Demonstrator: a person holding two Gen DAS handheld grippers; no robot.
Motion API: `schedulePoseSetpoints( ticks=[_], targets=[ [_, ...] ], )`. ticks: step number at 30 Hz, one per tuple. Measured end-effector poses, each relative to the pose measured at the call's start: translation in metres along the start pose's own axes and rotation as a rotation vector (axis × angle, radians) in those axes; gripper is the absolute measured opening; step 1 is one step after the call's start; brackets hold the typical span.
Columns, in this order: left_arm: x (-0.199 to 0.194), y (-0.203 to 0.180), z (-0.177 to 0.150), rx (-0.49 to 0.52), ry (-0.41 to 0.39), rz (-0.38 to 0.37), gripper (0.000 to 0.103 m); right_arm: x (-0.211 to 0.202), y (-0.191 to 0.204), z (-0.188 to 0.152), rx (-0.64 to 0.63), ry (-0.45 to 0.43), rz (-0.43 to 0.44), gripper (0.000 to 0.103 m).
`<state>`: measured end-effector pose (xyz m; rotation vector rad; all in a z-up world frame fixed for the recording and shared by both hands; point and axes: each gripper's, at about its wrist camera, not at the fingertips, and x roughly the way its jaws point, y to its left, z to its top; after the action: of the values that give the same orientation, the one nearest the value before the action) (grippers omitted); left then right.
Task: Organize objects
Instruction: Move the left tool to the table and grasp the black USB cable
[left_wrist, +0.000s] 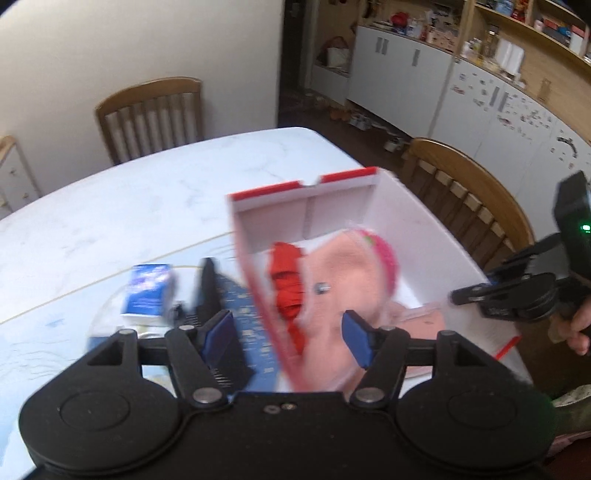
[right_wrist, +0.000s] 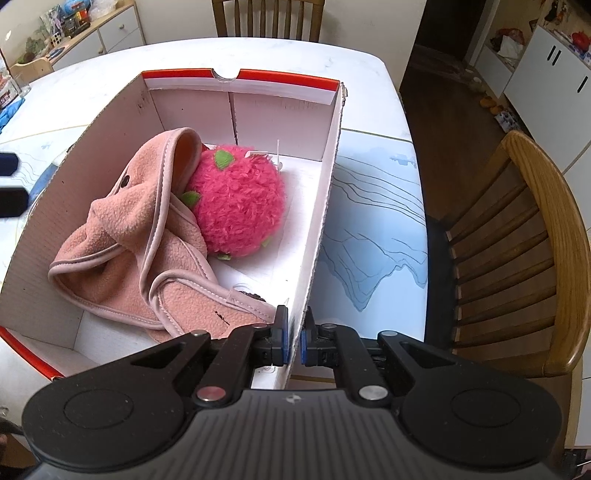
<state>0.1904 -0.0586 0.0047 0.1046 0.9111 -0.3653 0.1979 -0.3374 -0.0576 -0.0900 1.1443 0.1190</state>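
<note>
A white cardboard box with a red rim stands on the table. In it lie a pink fleece garment and a pink plush ball with green spots. The left wrist view also shows the box, the blurred fleece and a red thing beside it. My right gripper is shut on the box's right wall near its front corner. My left gripper hangs open over the box's left wall, holding nothing. Its dark fingertips show at the left edge of the right wrist view.
Left of the box, a blue-and-white pack and a black comb-like thing lie on a blue patterned mat over the white table. Wooden chairs stand at the right and far sides.
</note>
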Motion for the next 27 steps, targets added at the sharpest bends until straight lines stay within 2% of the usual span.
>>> schedulePoseSetpoints(
  ticks=[8,14,20,27],
  targets=[
    [-0.012,0.065,-0.014,-0.074,0.009,0.085,0.065,0.002,-0.004,0.002,0.03,0.005,0.009,0.005],
    [-0.003,0.095,-0.025,-0.094,0.029,0.122,0.069,0.006,-0.004,0.004,0.047,0.016,-0.003,0.005],
    [0.014,0.104,-0.038,-0.086,0.042,0.141,0.093,0.007,-0.002,0.005,0.06,0.022,-0.019,0.005],
    [0.041,0.108,-0.043,-0.072,0.055,0.141,0.098,0.008,0.001,0.007,0.07,0.033,-0.038,0.005]
  ],
)
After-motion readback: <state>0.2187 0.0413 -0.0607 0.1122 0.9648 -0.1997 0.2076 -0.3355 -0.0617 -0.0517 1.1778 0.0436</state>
